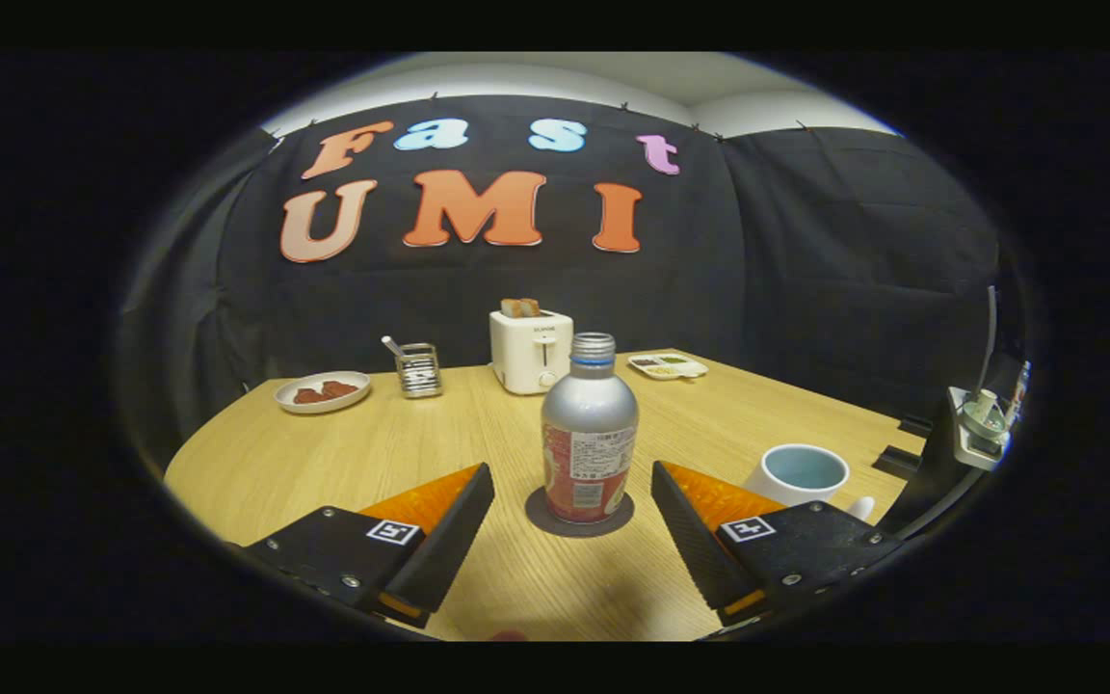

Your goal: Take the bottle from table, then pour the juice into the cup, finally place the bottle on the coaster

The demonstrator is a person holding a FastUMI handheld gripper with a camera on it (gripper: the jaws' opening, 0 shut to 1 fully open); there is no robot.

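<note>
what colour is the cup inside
Pale blue inside the cup, white outside; gripper view, beside the open gripper.

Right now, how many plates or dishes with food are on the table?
2. A round plate lies beside the cutlery holder; a divided dish lies beyond the bottle, beside the toaster. The gripper is open.

1. The bottle (590, 434) stands upright on the coaster (579, 516) at lower centre, between the gripper (572, 492) fingers, which are spread apart and clear of it.
2. The cup (799, 474) sits at lower right.
3. The toaster (530, 349) is behind the bottle, at centre.
</note>
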